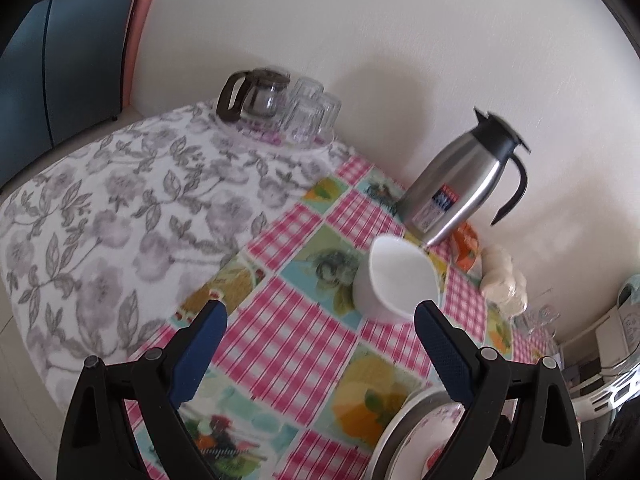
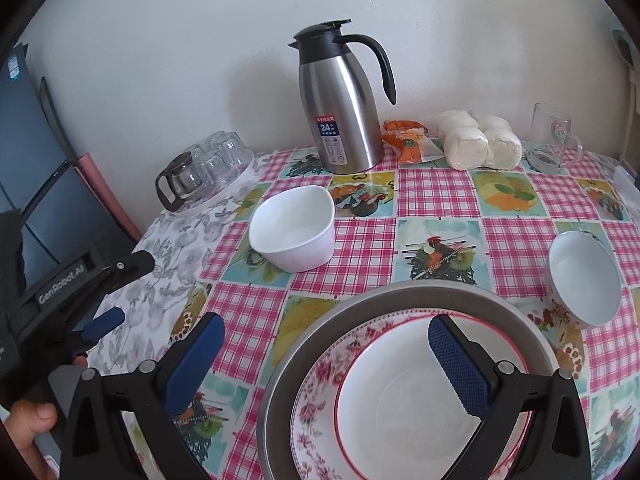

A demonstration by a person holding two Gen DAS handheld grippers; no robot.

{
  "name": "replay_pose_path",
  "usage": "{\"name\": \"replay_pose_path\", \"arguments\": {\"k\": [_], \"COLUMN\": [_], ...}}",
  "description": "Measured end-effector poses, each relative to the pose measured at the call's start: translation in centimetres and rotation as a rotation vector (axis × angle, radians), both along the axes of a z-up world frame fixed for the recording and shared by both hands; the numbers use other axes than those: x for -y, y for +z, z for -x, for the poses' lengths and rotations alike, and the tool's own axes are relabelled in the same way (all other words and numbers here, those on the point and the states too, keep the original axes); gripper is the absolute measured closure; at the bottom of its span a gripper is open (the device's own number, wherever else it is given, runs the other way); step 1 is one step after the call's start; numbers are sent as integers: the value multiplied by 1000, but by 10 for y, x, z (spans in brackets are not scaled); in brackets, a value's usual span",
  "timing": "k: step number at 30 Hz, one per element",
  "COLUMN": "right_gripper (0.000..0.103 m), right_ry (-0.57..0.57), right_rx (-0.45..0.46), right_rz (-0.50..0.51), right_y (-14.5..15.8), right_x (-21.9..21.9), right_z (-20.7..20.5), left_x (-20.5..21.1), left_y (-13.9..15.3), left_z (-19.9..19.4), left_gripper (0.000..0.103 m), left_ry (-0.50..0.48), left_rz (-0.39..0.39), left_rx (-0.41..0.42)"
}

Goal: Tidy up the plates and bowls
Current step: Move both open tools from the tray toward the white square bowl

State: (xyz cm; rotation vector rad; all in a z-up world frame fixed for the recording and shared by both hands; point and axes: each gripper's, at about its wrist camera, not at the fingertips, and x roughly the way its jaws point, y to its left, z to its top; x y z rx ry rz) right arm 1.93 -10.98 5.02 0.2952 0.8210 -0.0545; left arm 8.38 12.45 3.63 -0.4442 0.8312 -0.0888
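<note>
**Both grippers open above a table of unsorted dishes**

A table (image 2: 436, 200) covered in pink checked oilcloth is shown. The left gripper (image 1: 320, 316) is held wide open and empty, aimed toward a plain white bowl (image 1: 394, 280) just ahead of its right finger. The right gripper (image 2: 326, 334) is also spread wide and empty, poised over a floral plate (image 2: 324, 392) that is nested inside a metal pan (image 2: 400, 294). A smaller floral bowl (image 2: 582, 280) is set well apart to the right.

The gathering step appears to be in hand: nothing is gripped yet. The white bowl would probably be taken next, which calls for one finger inside the rim and one outside before closing.

The near edges of plate and pan are cut off by the frame. A steel thermos jug (image 2: 346, 108) and upturned glasses (image 2: 220, 156) stand at the back. The left view is slightly blurred.
</note>
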Motion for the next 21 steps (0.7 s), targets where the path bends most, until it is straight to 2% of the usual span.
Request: {"name": "replay_pose_path", "arguments": {"k": [5, 11, 21], "right_gripper": [0, 0, 0], "right_ry": [-15, -33, -58], "right_rx": [-9, -27, -86], "right_rz": [-38, -48, -41], "right_y": [11, 24, 23], "right_x": [9, 14, 20], "right_z": [-14, -36, -74], "left_x": [4, 13, 12], "left_y": [3, -5, -15], "left_z": [-12, -26, -46], "left_gripper": [8, 8, 8], "left_ry": [-32, -106, -89], "left_rz": [40, 107, 137], "left_rx": [24, -2, 7]}}
